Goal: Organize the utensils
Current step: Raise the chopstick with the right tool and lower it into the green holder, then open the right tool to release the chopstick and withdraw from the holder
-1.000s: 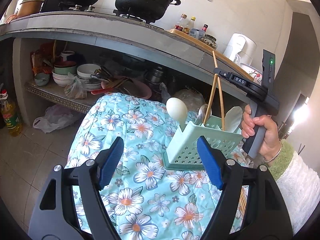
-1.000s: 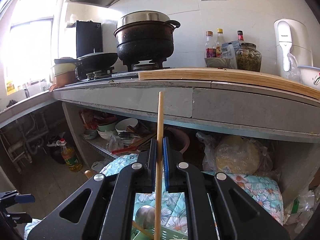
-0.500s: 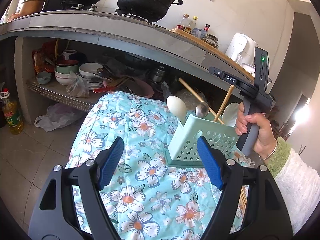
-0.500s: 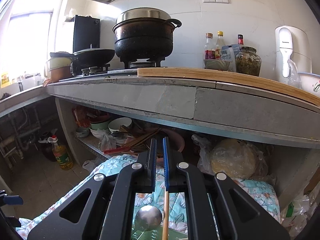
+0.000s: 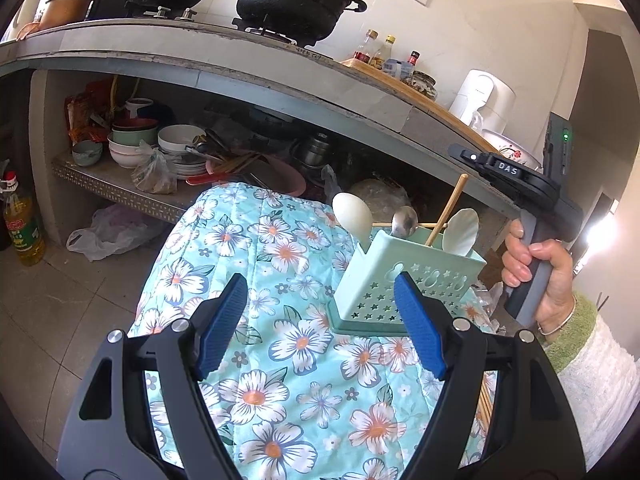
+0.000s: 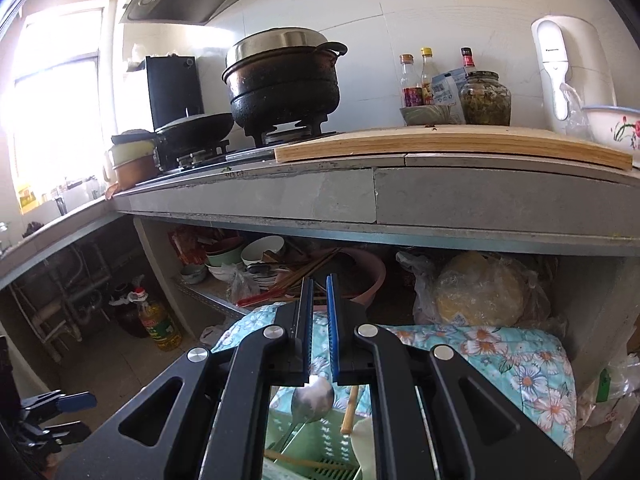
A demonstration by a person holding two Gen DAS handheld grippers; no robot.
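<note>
Two chopsticks (image 5: 446, 210) and three spoons (image 5: 404, 220) lodged in green holder (image 5: 404, 280) on floral-covered worktop (image 5: 280, 340). More chopsticks (image 5: 484, 404) outstanding at cloth edge. Left claw (image 5: 320, 320) wide open, empty; right claw (image 6: 319, 320) nearly closed, empty.

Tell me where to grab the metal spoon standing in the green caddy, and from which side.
Grip the metal spoon just under its bowl, on the bare neck above the green caddy rim, coming down from above. It stands bowl-up with its handle sunk inside the caddy, so only the top is free. Turn the claw so its pads avoid the chopsticks and the white spoon on either side.
</note>
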